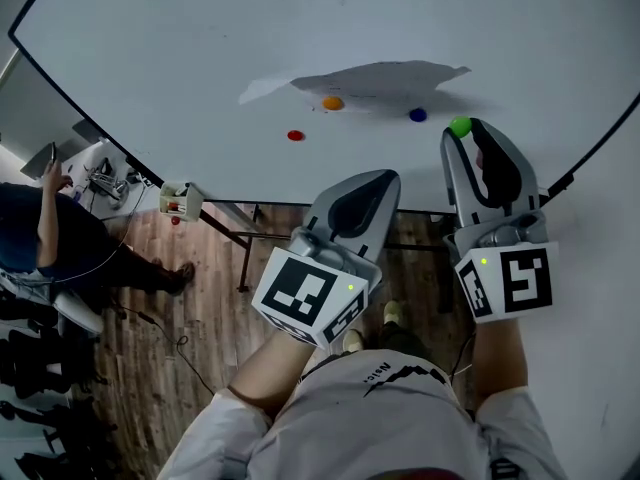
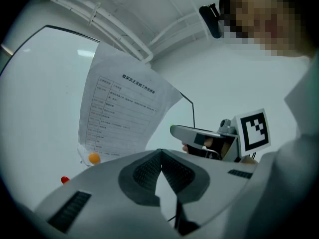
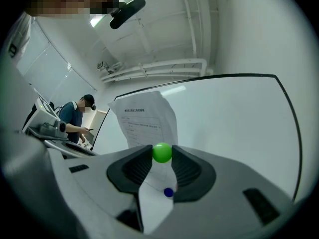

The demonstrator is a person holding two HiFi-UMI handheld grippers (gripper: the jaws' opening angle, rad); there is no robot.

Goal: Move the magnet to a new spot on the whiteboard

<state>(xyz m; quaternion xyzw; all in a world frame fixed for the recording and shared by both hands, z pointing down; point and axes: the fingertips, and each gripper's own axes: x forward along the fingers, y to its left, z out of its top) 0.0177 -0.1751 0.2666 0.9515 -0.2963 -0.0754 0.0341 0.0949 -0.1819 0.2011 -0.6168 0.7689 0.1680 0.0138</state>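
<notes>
Now, my right gripper (image 1: 460,133) (image 3: 162,153): jaws closed to a narrow gap, pinching the small glossy green ball-shaped magnet (image 3: 162,152) at their very tips.
My left gripper (image 1: 383,176) (image 2: 160,152): jaws pressed together with nothing between them, held lower than the right one, off the board's bottom edge.
Green magnet's place: low on the right of the large white whiteboard (image 1: 200,48), just right of the small dark blue round magnet (image 1: 417,115); I cannot tell whether it touches the board.
Surface: the board is bare white with a thin black frame; a white printed paper sheet (image 1: 380,78) (image 2: 124,108) hangs on it, its corner curling away.
Other magnets: the orange round magnet (image 1: 333,103) sits at the sheet's lower left corner, and the red round magnet (image 1: 295,135) lies on bare board apart from it.
Room: brown wooden plank floor (image 1: 210,308) below me, white walls, white pipes along the ceiling (image 3: 164,66); a person in dark clothes (image 1: 50,228) stands off to my left.
Container: a small pale holder (image 1: 180,200) hangs at the board's lower edge; what it holds is too small to make out.
</notes>
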